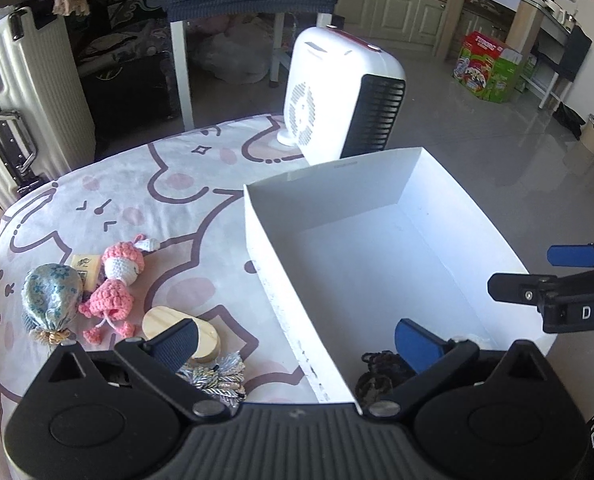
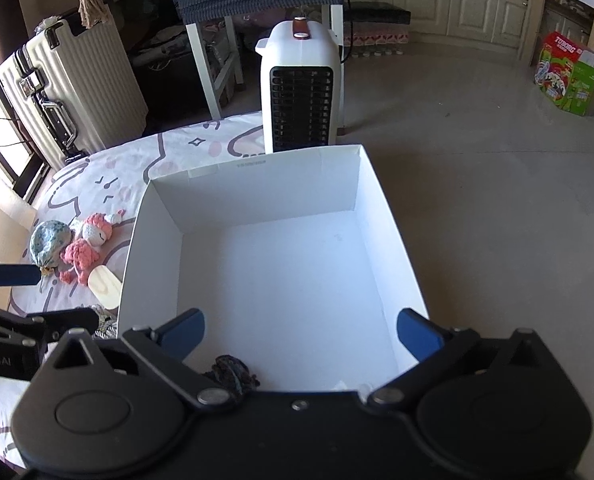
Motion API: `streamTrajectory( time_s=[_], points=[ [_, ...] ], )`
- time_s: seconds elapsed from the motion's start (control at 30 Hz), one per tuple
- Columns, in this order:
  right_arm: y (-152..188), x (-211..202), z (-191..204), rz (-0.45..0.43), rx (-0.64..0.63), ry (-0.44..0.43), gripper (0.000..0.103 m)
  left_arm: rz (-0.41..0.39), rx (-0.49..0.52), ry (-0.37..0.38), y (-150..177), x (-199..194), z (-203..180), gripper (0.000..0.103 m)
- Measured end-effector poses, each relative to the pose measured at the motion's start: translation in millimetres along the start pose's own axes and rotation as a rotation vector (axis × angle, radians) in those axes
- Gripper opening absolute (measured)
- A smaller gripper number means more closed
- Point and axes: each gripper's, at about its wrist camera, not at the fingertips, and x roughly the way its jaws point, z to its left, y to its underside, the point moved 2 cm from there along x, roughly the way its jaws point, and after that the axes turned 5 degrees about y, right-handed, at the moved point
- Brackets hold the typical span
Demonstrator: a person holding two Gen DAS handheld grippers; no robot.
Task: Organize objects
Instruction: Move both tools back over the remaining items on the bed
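Observation:
A white open box stands on the right side of a cartoon-print sheet. A dark knitted item lies in its near corner. My left gripper is open, straddling the box's left wall with nothing between its fingers. My right gripper hangs open and empty above the box's near end. Left of the box lie a pink crochet doll, a blue floral pouch, a wooden oval and a silver tassel.
A white fan heater stands just behind the box. A ribbed cream suitcase stands at the left, with white table legs behind the sheet. Grey tiled floor spreads to the right, with a green carton far off.

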Motion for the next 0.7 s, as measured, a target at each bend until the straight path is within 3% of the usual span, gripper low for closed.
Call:
streamTrajectory(
  time_s=[0.4,0.7],
  points=[
    [-19.5,-9.3,53.1,-0.065,-0.054,-0.048,0.103,-0.139,-0.137,-0.129,6.0,-48.2,66.5,0.103],
    [-32.9,-13.8,98.1,-0.096,-0.093,-0.101,0.103,-0.178,-0.178,-0.184,17.8,-73.3,100.2,0.103]
  ],
)
